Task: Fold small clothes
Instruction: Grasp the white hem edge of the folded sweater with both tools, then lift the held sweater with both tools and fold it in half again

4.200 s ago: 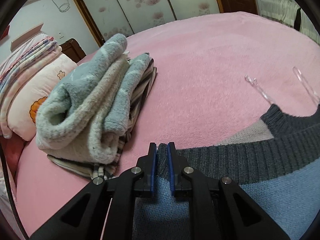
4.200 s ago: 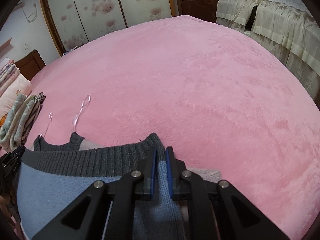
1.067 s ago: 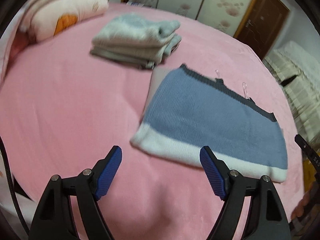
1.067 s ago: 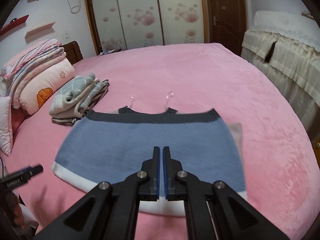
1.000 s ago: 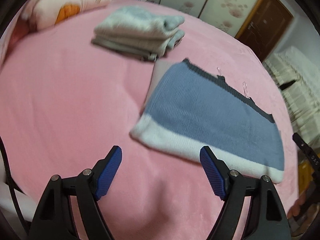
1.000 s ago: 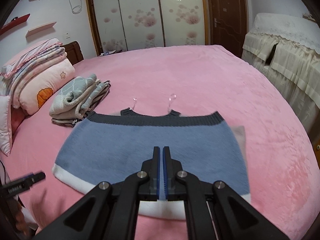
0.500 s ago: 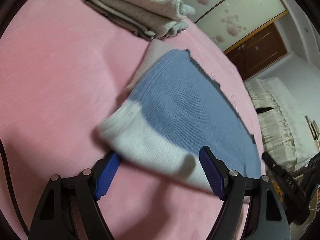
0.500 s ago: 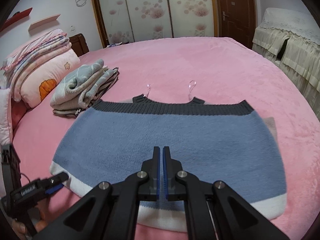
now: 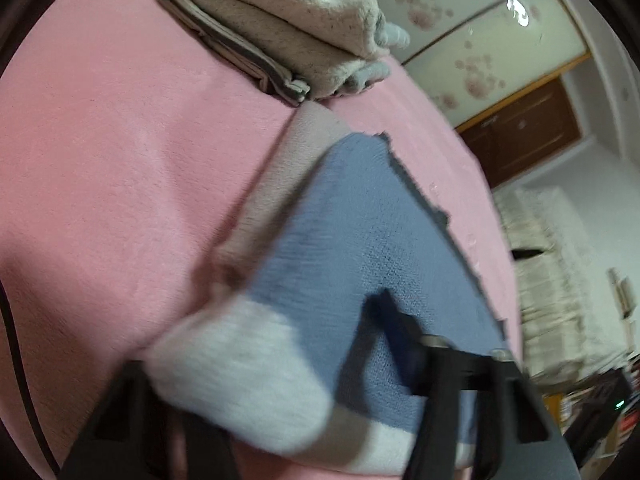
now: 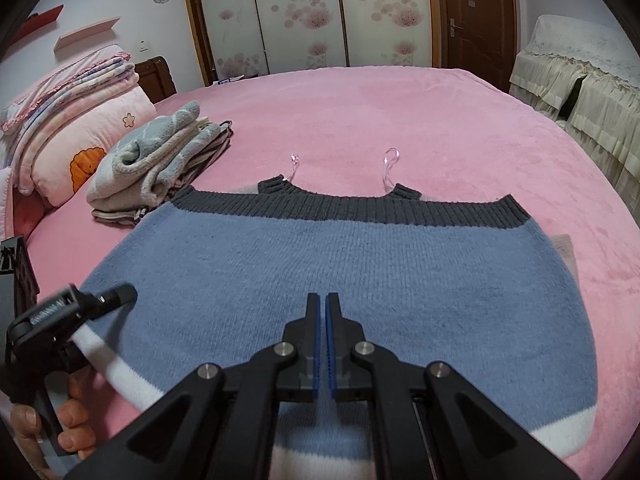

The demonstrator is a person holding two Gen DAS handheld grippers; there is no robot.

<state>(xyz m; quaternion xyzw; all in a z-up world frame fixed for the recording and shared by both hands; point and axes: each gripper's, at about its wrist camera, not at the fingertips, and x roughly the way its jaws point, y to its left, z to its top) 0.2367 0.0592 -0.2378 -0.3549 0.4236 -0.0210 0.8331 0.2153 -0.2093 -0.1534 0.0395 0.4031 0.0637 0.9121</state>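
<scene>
A blue knit sweater [image 10: 340,264] with a dark grey ribbed top band and a white hem lies flat on the pink bed [image 10: 400,112]. My left gripper [image 9: 264,344] is at its near left corner, where the white hem [image 9: 240,368] bulges up between the fingers. Its jaws are closing and still stand apart. In the right wrist view the same left gripper [image 10: 96,308] sits over that corner, held by a hand [image 10: 68,428]. My right gripper [image 10: 322,300] is shut with nothing in it, just above the blue middle near the hem.
A stack of folded clothes [image 10: 160,156] lies left of the sweater, also at the top in the left wrist view [image 9: 288,32]. Pillows [image 10: 80,136] are piled at far left. Two clear loops [image 10: 388,168] poke out past the grey band. Cloth-covered furniture [image 10: 580,72] stands at the right.
The left gripper dropped down and forward onto the sweater's near left corner, and its jaws narrowed around the white hem. The right gripper sank closer to the sweater, still shut.
</scene>
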